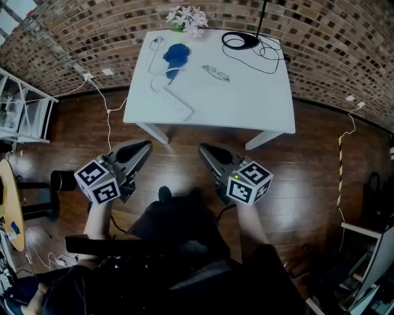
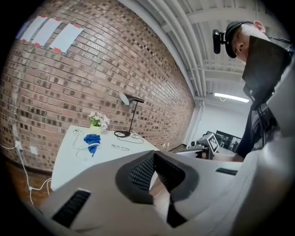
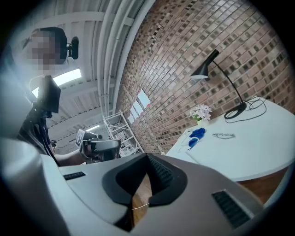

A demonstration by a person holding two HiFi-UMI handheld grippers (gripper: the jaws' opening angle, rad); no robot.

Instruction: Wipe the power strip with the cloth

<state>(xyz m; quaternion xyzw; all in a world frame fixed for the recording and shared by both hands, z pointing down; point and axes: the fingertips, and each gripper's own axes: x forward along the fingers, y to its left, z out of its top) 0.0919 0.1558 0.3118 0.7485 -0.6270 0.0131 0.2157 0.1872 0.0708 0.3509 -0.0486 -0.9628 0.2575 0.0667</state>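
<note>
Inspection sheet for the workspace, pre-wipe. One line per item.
Surface: white table standing on a wooden floor.
Job's things: blue cloth at far left; power strip near the front left edge, apart from the cloth; neither is touched.
Clutter: glasses mid-table; flowers at the far edge; lamp base at far right.
Grippers: left gripper and right gripper are both shut, empty, and over the floor short of the table.
Cables: strip's white cord by the cloth; black lamp cord; floor lead at left; another at right.
Surroundings: brick wall; metal shelf at left.
</note>
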